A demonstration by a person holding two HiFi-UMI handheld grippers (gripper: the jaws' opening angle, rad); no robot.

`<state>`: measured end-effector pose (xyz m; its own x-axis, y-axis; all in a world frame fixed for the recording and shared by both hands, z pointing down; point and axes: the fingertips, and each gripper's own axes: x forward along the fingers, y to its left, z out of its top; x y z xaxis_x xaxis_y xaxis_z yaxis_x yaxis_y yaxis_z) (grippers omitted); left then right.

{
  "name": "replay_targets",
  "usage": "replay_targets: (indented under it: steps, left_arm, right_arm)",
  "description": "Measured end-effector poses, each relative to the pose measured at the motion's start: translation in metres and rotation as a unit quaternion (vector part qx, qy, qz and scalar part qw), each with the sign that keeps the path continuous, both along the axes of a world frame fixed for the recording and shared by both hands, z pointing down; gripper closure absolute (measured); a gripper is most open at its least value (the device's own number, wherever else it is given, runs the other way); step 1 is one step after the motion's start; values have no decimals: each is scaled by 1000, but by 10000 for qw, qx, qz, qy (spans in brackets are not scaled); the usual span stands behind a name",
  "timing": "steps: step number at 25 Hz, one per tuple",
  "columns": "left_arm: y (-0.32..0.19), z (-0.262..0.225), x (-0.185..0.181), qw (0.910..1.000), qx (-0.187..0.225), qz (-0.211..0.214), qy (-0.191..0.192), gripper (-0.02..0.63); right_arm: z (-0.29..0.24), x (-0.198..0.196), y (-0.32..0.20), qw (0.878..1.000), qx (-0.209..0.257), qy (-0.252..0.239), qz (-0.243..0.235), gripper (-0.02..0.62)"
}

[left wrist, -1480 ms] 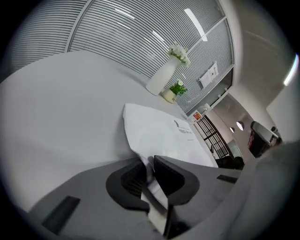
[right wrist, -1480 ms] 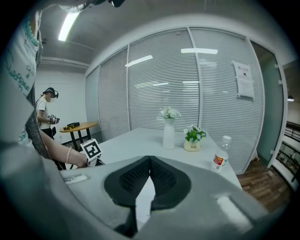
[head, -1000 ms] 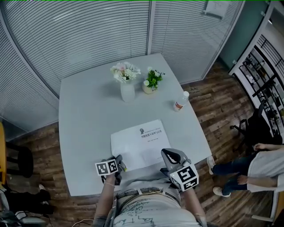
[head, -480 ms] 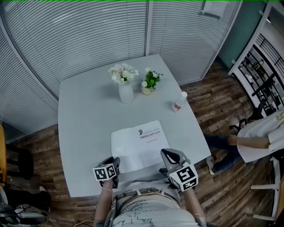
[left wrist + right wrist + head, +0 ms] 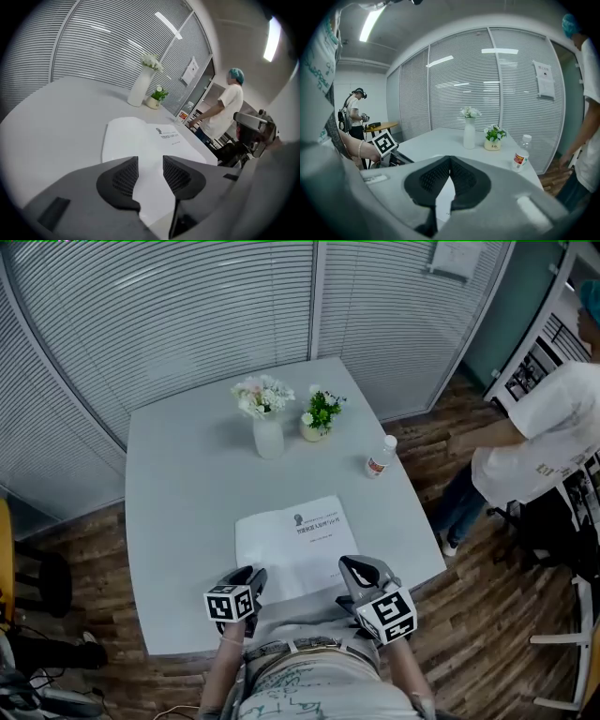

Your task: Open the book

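A white book (image 5: 298,545) lies shut and flat on the grey table (image 5: 178,521), near its front edge, with its printed cover up. My left gripper (image 5: 253,576) hovers over the book's near left corner. Its jaws have just been opening and stand apart (image 5: 150,168); nothing is between them, and the book (image 5: 140,136) shows through the gap below. My right gripper (image 5: 349,563) hangs at the book's near right corner, shut (image 5: 450,164) on nothing. A white sliver of the book (image 5: 444,197) shows under it.
At the table's far side stand a white vase of flowers (image 5: 267,423) and a small potted plant (image 5: 321,413). A bottle (image 5: 381,456) stands near the right edge. A person in a white shirt (image 5: 534,442) stands on the floor to the right.
My left gripper has lifted off the book's corner and its jaws have parted. The right gripper has kept still. The person at the right has stood up and moved further back.
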<state>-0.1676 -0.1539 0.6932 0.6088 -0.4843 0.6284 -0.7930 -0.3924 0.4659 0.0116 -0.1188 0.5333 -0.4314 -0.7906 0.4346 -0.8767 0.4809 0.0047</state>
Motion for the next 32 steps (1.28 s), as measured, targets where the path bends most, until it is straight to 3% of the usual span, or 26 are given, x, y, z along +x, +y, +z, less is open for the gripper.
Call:
replay_targets:
  steps: [3, 7, 11, 15, 28, 32]
  left_arm:
    - [3, -9, 16, 9996, 97, 266, 64, 454]
    - [8, -26, 38, 9974, 330, 632, 109, 539]
    - [13, -47, 61, 9936, 496, 940, 393, 607]
    - [21, -70, 81, 9884, 606, 1195, 713, 607]
    - [41, -135, 119, 9670, 1322, 1897, 1068, 607]
    - [39, -153, 118, 9614, 1689, 1983, 885, 607]
  right_arm:
    - [2, 1, -1, 10000, -20, 3, 12, 594]
    - [5, 3, 0, 10000, -59, 16, 2, 594]
    - [7, 2, -1, 10000, -94, 22, -19, 594]
    - [7, -1, 0, 9999, -93, 5, -68, 592]
    - [3, -20, 0, 9996, -87, -84, -273, 593]
    - [-3, -25, -1, 9994, -17, -94, -323, 592]
